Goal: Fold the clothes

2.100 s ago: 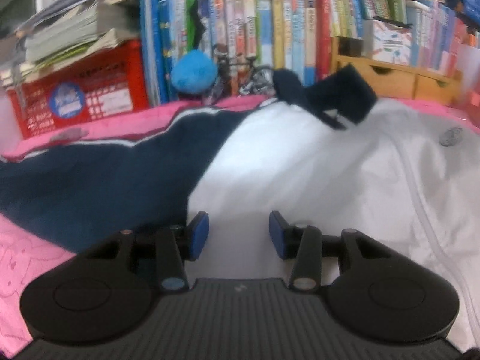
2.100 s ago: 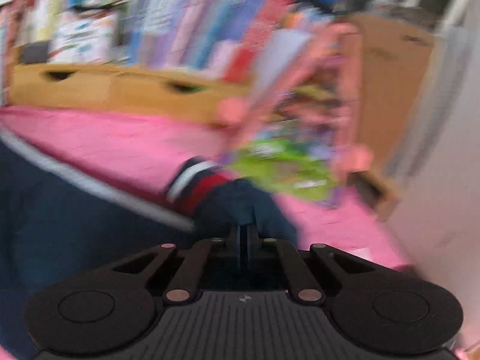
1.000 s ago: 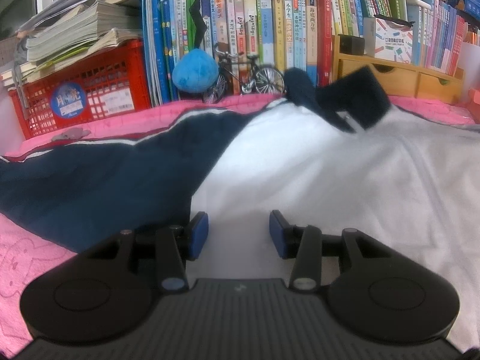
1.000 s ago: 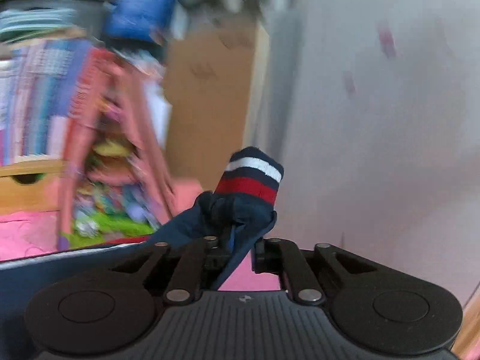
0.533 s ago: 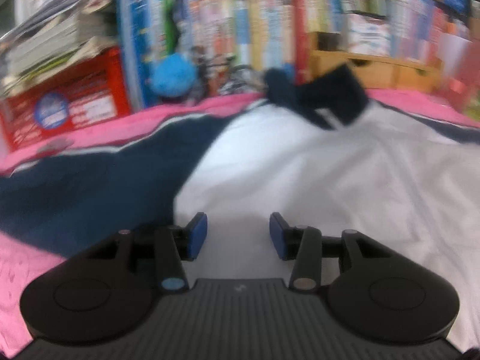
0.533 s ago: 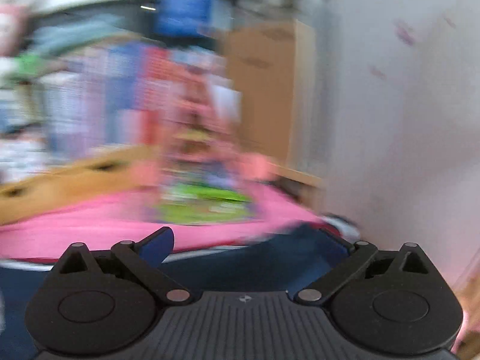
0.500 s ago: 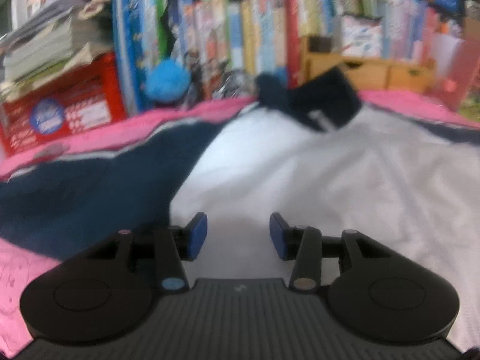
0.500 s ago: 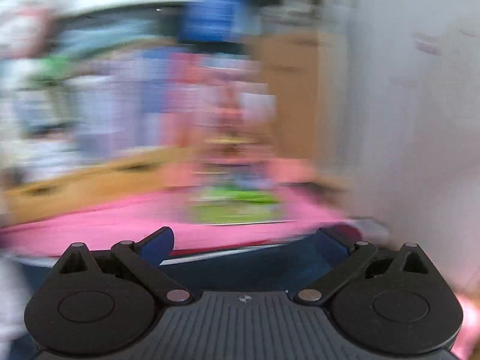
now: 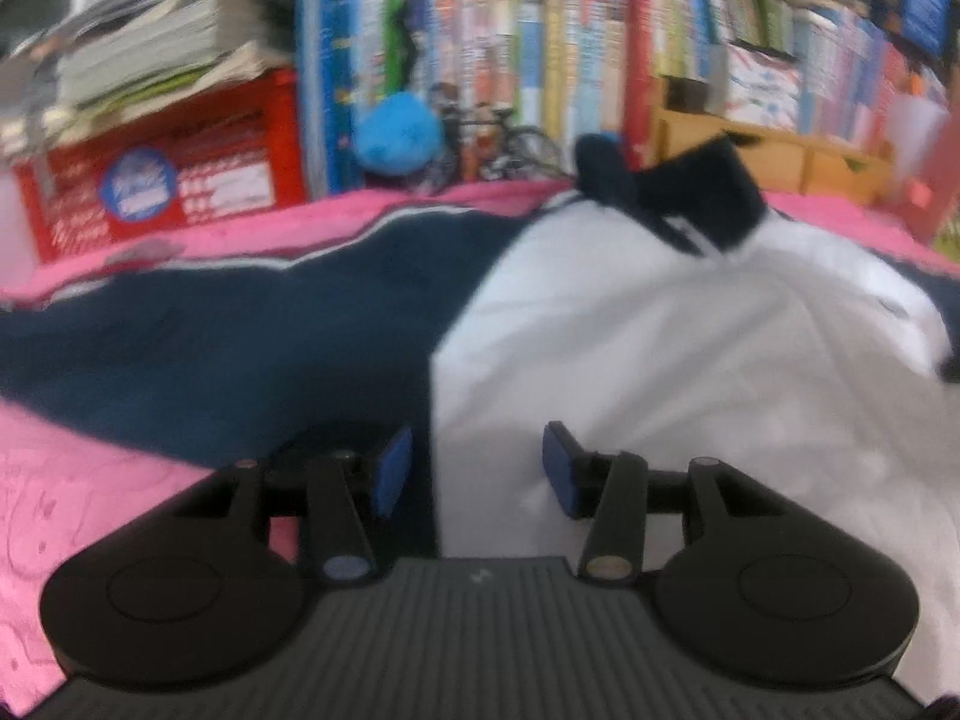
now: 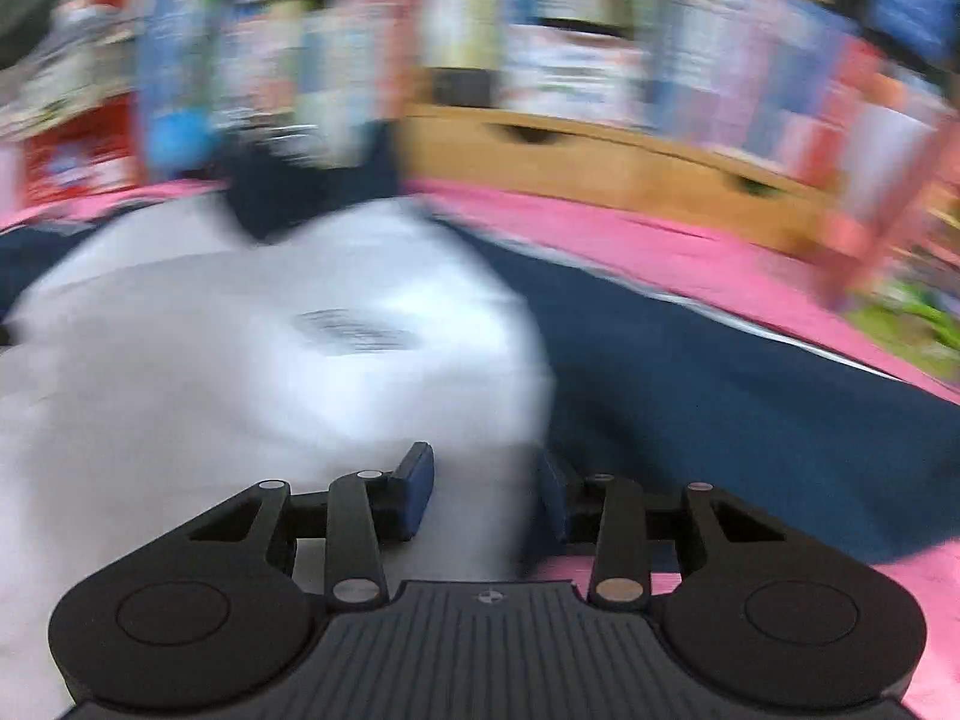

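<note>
A jacket with a white body [image 9: 660, 360], navy sleeves [image 9: 210, 336] and a navy collar [image 9: 678, 192] lies spread on a pink blanket [image 9: 72, 510]. My left gripper [image 9: 474, 468] hovers low over the seam between the left sleeve and the white body, open, with nothing pinched. In the blurred right wrist view, my right gripper [image 10: 483, 495] is at the right edge of the white body [image 10: 240, 372], beside the right navy sleeve [image 10: 750, 420]. Its jaws are closing, with the white fabric's edge lying between the pads [image 10: 417, 489] and a gap still showing.
Behind the blanket stand a row of books [image 9: 540, 48], a red crate [image 9: 162, 180] with stacked papers, a blue plush ball [image 9: 396, 135], a small model bicycle [image 9: 504, 144] and a wooden drawer box [image 10: 600, 156].
The right gripper let go of the striped sleeve cuff, opened wide, swung left and now sits half closed at the white body's right edge. The left gripper shifted slightly sideways.
</note>
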